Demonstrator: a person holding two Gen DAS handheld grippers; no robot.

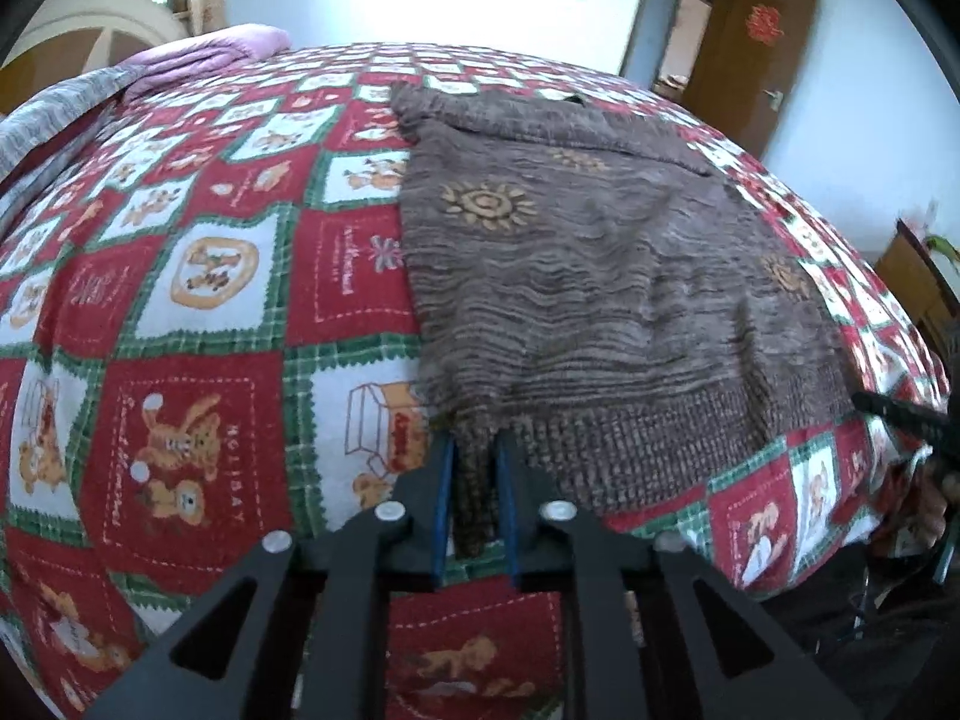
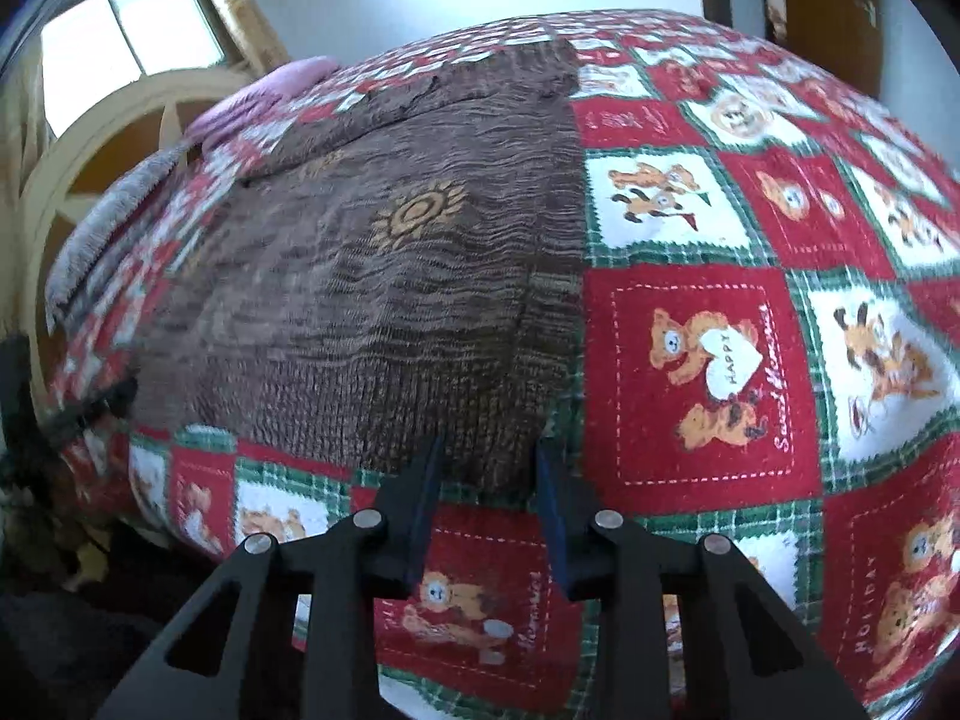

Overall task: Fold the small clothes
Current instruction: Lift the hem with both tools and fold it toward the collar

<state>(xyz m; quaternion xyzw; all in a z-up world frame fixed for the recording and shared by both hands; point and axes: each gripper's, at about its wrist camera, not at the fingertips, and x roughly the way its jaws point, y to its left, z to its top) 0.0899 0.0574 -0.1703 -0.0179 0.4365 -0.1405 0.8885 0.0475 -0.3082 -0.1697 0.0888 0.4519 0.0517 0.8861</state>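
A brown sweater (image 1: 600, 276) lies spread flat on a bed. The bed is covered with a blanket (image 1: 180, 300) of red and white squares with green checked edges and little bears on them. The sweater's bottom edge is at the near side of the bed, and its neck is at the far side.

The left claw (image 1: 475, 450) is clenched on the bottom edge of the sweater at its left corner. A strip of brown knit sticks up between its two blue pads. The right claw (image 2: 487, 456) has a finger on each side of the sweater's right bottom corner. Knit fills the gap between them, and the claw is clenched on it.

Only the left view shows a brown door (image 1: 750, 48) standing open, with a red paper sign on it. It also shows the right claw as a thin black bar at the far right. Only the right view shows a window (image 2: 120, 18) and a cream, round headboard (image 2: 90, 138). Both views show a pink quilt (image 1: 198, 54) at the far end of the bed.

The sweater is fuzzy, with wavy lines across it. It has a bumpy ribbed band along the bottom. Tan sun shapes (image 1: 487, 207) are knitted into it. The blanket looks soft.
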